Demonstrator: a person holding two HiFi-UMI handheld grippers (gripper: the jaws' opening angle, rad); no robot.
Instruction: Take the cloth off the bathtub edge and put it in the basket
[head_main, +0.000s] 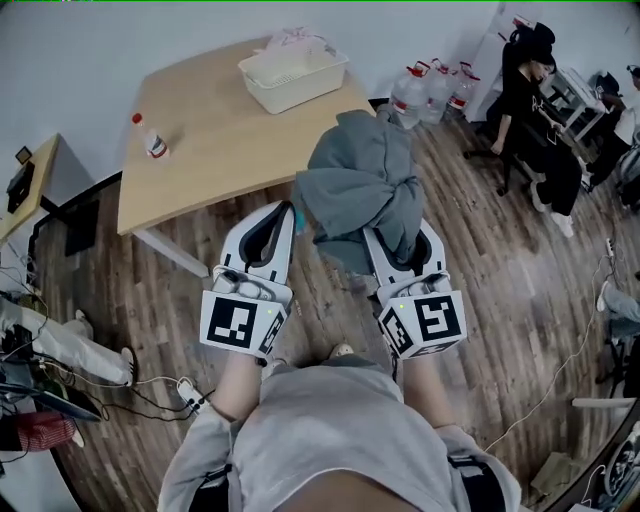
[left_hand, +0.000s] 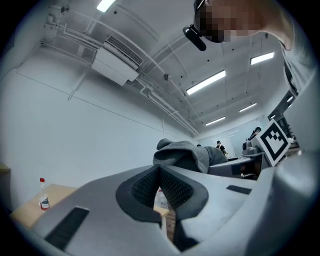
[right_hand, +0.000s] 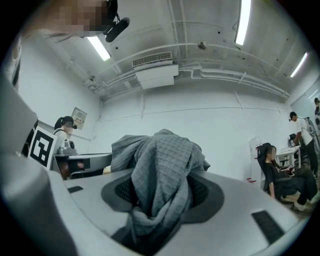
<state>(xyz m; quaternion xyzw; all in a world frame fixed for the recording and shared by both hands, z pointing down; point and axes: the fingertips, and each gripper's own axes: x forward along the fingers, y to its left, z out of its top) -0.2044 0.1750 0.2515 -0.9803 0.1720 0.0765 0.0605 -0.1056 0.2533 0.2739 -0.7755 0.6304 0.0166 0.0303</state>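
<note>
Right tongs (right_hand: 160, 196) clenched on the bunched grey waffle-weave cloth (head_main: 362, 180), which heaps above them. Left tongs (left_hand: 160, 186) closed, empty. Best carried forward to the white plastic basket (head_main: 300, 92) on the wooden tabletop (head_main: 215, 150) ahead, and released only when directly over it.

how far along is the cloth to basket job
Done: the grey waffle-weave cloth is already picked up. In hand: the right gripper is clamped on it in the air; the left gripper is shut and empty. Left: carry it to the white plastic basket on the wooden table and drop it in.
</note>
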